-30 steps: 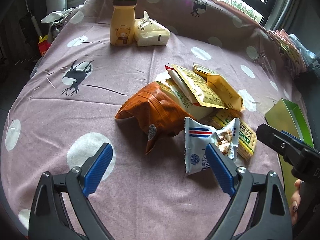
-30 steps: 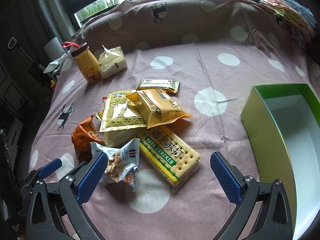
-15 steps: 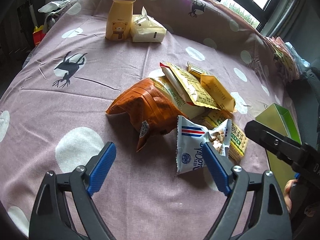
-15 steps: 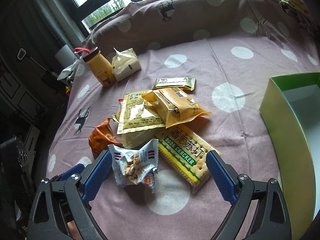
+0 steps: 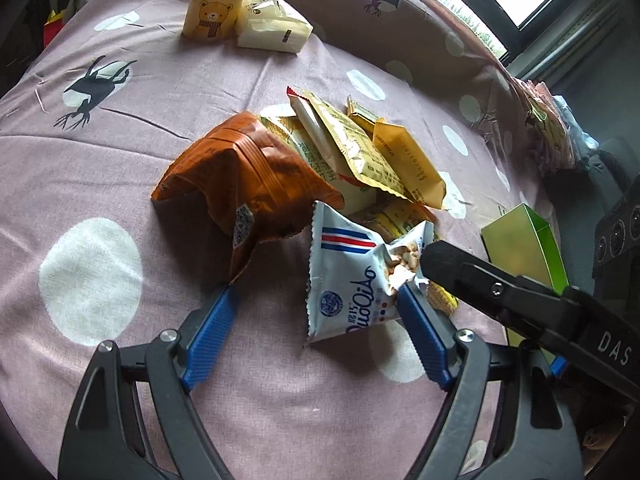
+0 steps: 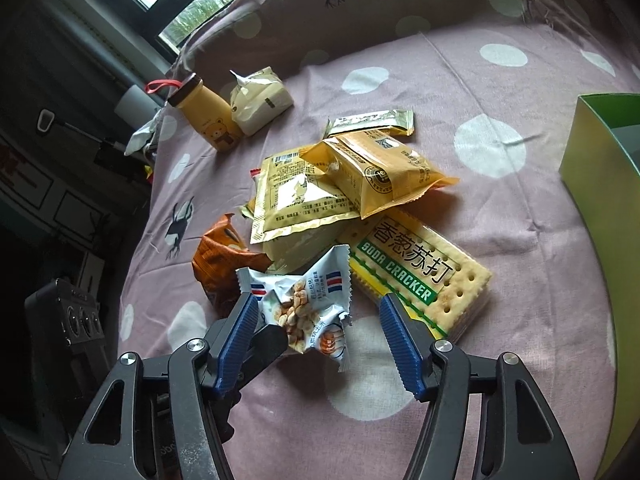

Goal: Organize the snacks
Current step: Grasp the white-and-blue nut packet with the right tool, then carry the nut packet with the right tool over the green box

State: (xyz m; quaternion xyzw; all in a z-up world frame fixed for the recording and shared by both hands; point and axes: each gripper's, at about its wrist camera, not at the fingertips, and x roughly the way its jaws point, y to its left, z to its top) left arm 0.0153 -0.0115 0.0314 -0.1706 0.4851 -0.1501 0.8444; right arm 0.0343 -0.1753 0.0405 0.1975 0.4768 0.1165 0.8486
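Observation:
A pile of snack packets lies on the spotted purple cloth. A white packet with red and blue stripes lies nearest. My left gripper is open, its fingers on either side of this packet. My right gripper is open around the same packet from the other side, and one of its fingers shows in the left wrist view. An orange bag, yellow packets and a soda cracker pack lie behind it.
A green box stands open to the right of the pile. A yellow bear bottle and a cream packet stand at the far side. Windows lie beyond the cloth's raised far edge.
Both grippers have moved forward and lower toward the white striped packet, and their fingers now sit on either side of it. The snacks have not moved.

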